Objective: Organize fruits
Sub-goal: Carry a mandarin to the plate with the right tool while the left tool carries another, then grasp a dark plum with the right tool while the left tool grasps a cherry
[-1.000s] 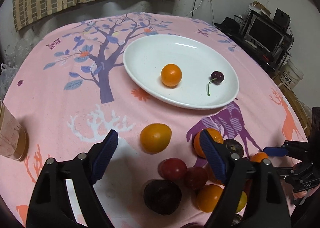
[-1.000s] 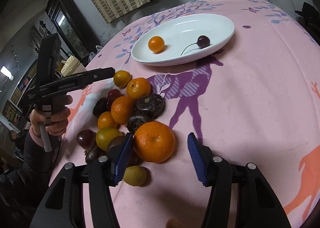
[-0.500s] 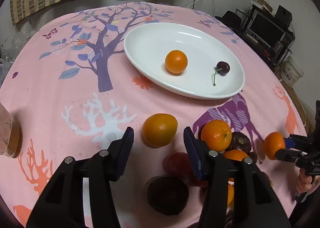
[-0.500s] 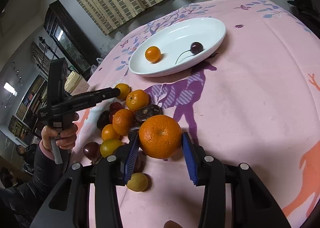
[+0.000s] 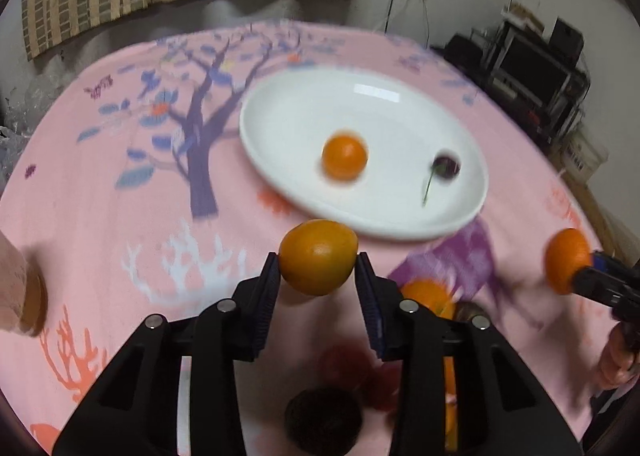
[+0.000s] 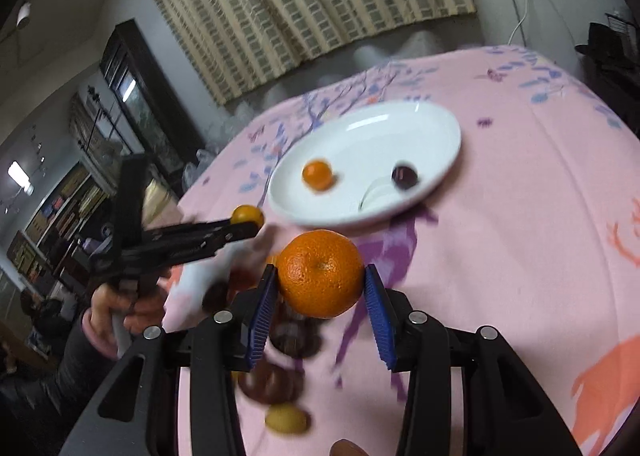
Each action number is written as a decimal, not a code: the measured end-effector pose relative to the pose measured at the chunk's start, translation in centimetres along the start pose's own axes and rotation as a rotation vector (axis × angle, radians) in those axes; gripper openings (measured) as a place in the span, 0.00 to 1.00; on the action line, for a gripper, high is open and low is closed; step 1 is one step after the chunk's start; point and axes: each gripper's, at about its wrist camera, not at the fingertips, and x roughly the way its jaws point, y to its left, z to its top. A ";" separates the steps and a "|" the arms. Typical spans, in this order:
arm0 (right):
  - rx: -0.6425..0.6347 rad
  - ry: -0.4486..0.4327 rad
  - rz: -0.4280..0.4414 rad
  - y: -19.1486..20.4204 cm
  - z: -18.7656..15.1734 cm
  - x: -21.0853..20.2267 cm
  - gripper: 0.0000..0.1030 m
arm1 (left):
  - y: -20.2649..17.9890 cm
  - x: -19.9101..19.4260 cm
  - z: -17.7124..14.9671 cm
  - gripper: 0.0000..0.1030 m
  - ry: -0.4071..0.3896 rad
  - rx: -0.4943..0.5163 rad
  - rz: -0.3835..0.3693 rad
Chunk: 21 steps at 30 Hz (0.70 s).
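Between the blue pads of the left hand-held gripper [image 5: 317, 268] a yellow-orange fruit [image 5: 318, 256] is clamped and held above the pink tabletop [image 5: 120, 224], just before the white plate [image 5: 280, 112]. A mandarin [image 6: 320, 273] is gripped in the same way by the right hand-held gripper [image 6: 320, 288], raised over the fruit pile [image 6: 288, 336]. On the plate a small orange [image 5: 344, 157] and a cherry [image 5: 446, 167] are lying apart.

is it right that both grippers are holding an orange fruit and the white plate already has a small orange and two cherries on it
Not quite: the white plate holds the small orange and only one cherry, as the left wrist view shows. The left gripper holds a smooth orange fruit; the right gripper holds a mandarin.
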 end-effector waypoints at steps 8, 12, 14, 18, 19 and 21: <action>0.051 -0.078 -0.151 -2.8 6.2 7.3 0.43 | -1.9 3.4 5.7 0.37 -0.048 0.003 0.029; 0.037 -0.041 -0.156 -3.2 6.9 9.7 0.53 | -1.2 5.5 6.9 0.60 0.000 -0.050 0.042; 0.038 -0.042 -0.144 -2.9 6.7 9.2 0.70 | -0.9 4.4 6.7 0.77 -0.040 -0.081 0.056; -0.043 -0.067 -0.127 -0.3 5.8 6.3 0.70 | -1.2 0.0 5.6 0.83 -0.104 -0.033 0.082; -0.065 -0.058 -0.109 0.4 5.3 5.6 0.70 | -1.1 -1.3 4.9 0.86 -0.108 -0.030 0.064; -0.118 -0.035 -0.070 1.9 3.8 4.1 0.70 | -0.9 -3.2 2.9 0.91 -0.114 -0.026 0.068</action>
